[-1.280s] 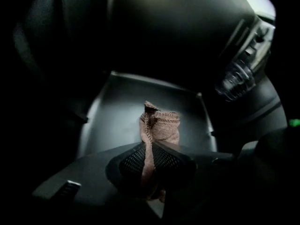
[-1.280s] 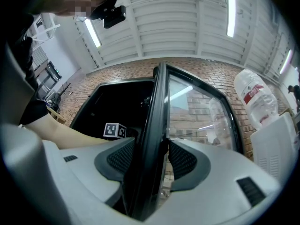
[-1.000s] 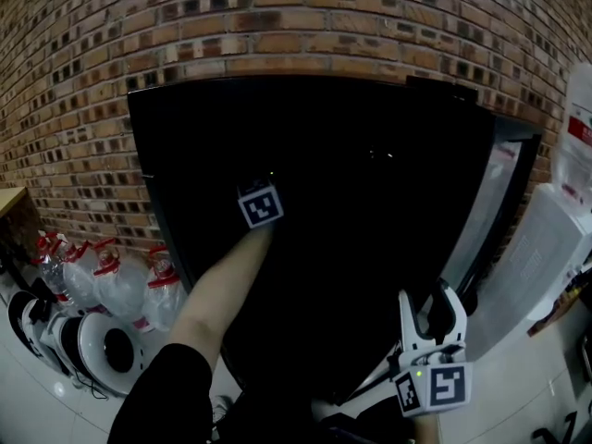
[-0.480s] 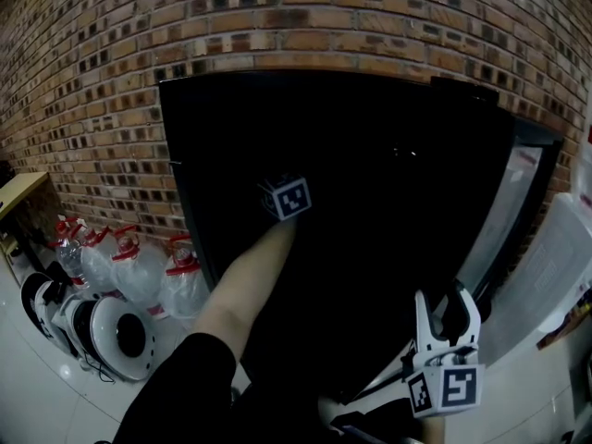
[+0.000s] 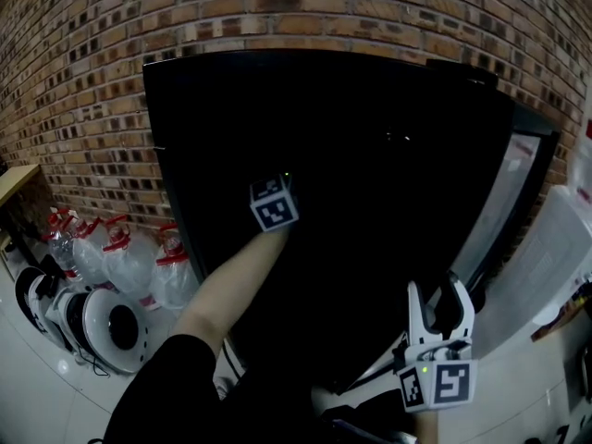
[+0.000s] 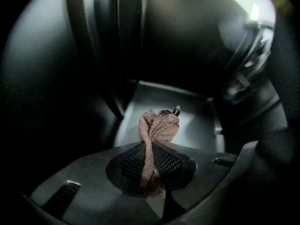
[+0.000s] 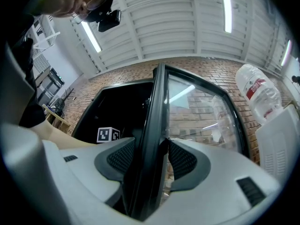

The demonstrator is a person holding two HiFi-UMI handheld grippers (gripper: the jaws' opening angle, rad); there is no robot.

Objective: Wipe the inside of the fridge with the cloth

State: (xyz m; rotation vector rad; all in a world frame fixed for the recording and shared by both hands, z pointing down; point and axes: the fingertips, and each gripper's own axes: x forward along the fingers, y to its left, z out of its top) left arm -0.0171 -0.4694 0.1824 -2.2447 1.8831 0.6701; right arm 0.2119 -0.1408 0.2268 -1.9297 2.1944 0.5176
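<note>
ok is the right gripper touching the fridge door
Touching. In the right gripper view, the right gripper clamps the fridge door by its edge, both pads against it.

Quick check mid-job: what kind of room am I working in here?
Probably a storeroom or back-of-house utility corner, not a home kitchen: a bare brick wall, big water jugs standing on the tiled floor, and a dark fridge with a glass door.

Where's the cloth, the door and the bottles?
cloth (image 6: 161, 124), left gripper view, its bunched tip.
door (image 7: 151, 125), right gripper view, its black frame edge.
bottles (image 5: 125, 274), head view, one's clear body.
</note>
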